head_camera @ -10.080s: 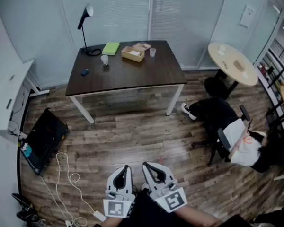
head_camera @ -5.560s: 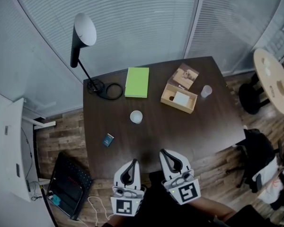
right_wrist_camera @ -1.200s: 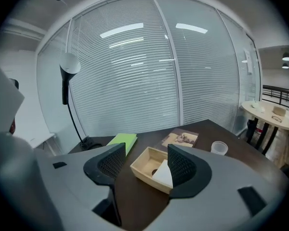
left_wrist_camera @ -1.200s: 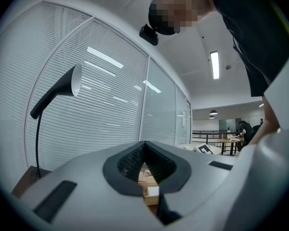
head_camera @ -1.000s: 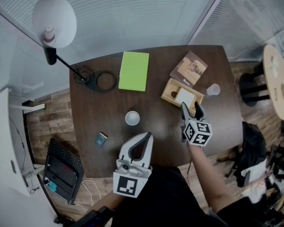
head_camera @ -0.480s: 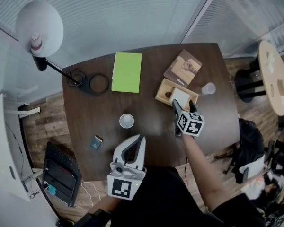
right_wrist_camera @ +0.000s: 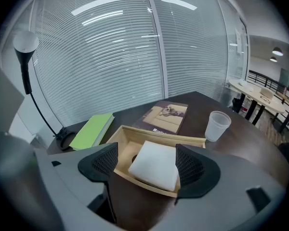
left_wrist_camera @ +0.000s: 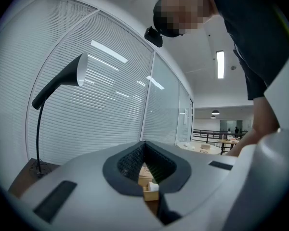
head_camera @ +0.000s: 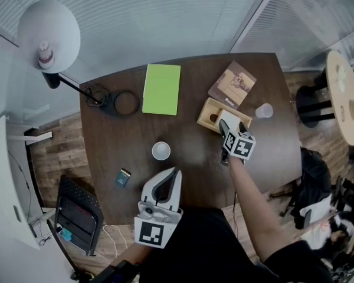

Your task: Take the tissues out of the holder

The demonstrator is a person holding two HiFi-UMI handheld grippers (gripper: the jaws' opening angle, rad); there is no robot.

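A shallow wooden holder (head_camera: 207, 115) (right_wrist_camera: 159, 134) stands on the right half of the dark table (head_camera: 189, 158), with a flat white stack of tissues (head_camera: 229, 121) (right_wrist_camera: 155, 165) in it. My right gripper (head_camera: 231, 126) (right_wrist_camera: 147, 152) tilts down over the holder's near side. It is open and its jaws have just been opening. The tissues show between the black fingers (right_wrist_camera: 104, 163), and neither pad presses on them. My left gripper (head_camera: 174, 173) (left_wrist_camera: 144, 144) is held level near the table's front edge, tips together, with nothing in it.
A green notebook (head_camera: 161, 89) (right_wrist_camera: 91, 130) and a brown book (head_camera: 232, 83) (right_wrist_camera: 166, 117) lie behind the holder, and a clear plastic cup (head_camera: 263, 111) (right_wrist_camera: 216, 125) stands to its right. A white cup (head_camera: 161, 151), a small blue thing (head_camera: 123, 177) and a desk lamp (head_camera: 48, 34) occupy the left.
The right gripper has sunk and moved forward onto the holder's near side, with its jaws wider. The left gripper has stayed put. Earlier still, I came up to the table from across the room.
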